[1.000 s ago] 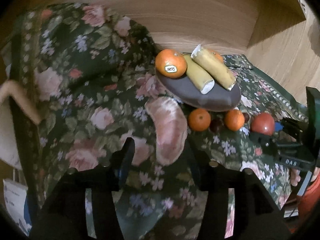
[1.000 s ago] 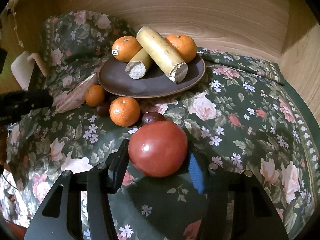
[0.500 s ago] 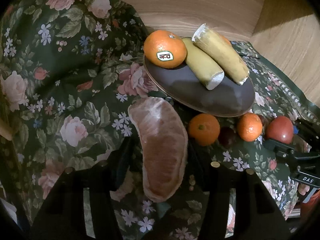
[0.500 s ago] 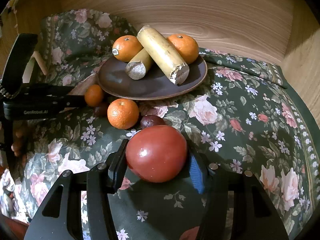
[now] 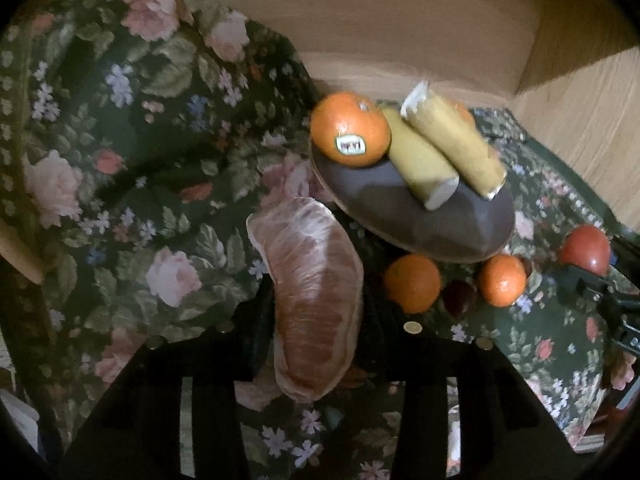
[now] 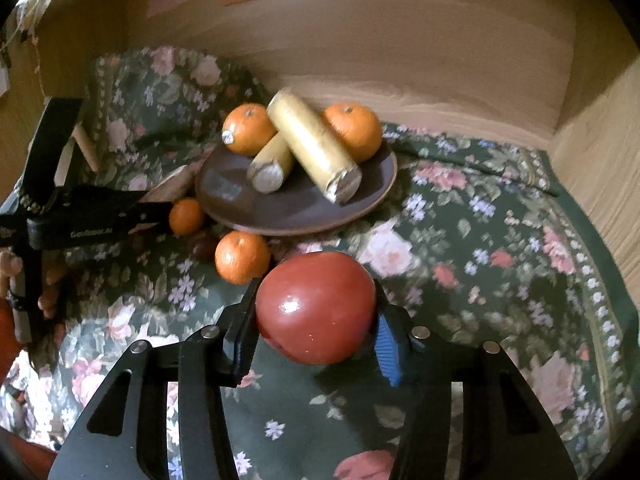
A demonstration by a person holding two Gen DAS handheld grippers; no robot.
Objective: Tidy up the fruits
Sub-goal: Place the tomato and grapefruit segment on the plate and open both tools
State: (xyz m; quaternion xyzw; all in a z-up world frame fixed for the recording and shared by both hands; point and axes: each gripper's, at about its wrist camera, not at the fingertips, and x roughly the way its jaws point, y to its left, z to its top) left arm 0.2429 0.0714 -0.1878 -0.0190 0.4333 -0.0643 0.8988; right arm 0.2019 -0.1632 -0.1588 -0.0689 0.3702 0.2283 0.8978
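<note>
A peeled pink pomelo segment (image 5: 316,304) lies between the fingers of my left gripper (image 5: 316,322). The jaws are closing and both pads touch its sides. My right gripper (image 6: 316,314) holds a red tomato (image 6: 316,308), its jaws also closing, with a black pad on the left and a blue pad on the right. Behind stands a dark brown plate (image 6: 288,216) with two oranges (image 6: 248,128) (image 6: 354,130) and two banana pieces (image 6: 312,152). Two mandarins (image 6: 242,256) (image 6: 186,216) and a small dark fruit (image 6: 204,246) lie on the cloth in front of the plate.
A dark floral cloth (image 6: 480,260) covers the surface and bunches up at the back left. Wooden walls (image 6: 440,60) close the back and the right side. A person's fingers (image 6: 48,292) grip the left tool at the left edge.
My left gripper moved forward over the pomelo segment, which now sits deep between its fingers, and the fingers narrowed onto it. The right fingers tightened slightly on the tomato.
</note>
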